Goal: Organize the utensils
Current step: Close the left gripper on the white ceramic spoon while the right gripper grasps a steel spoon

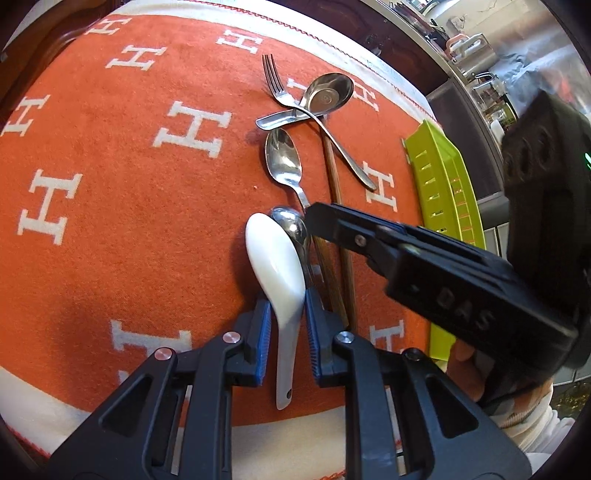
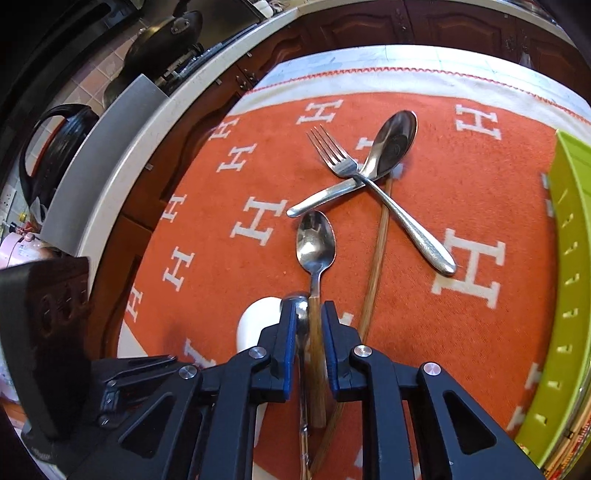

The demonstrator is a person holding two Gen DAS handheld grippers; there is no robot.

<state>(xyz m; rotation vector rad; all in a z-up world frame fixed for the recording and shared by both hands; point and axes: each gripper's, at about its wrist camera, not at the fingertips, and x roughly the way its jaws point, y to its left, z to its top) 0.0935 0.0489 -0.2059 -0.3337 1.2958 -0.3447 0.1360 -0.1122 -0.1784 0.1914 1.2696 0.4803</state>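
A white ceramic spoon lies on the orange cloth, its handle between the pads of my left gripper, which stands open around it. My right gripper is open astride a wooden-handled steel spoon and a second steel spoon; it also shows in the left wrist view. Further off, a fork and a round soup spoon cross each other. A wooden chopstick lies beside them.
A lime-green slotted tray sits on the cloth's right side, also in the left wrist view. Beyond the cloth's far edge are dark wooden cabinets, a counter edge and a black wok.
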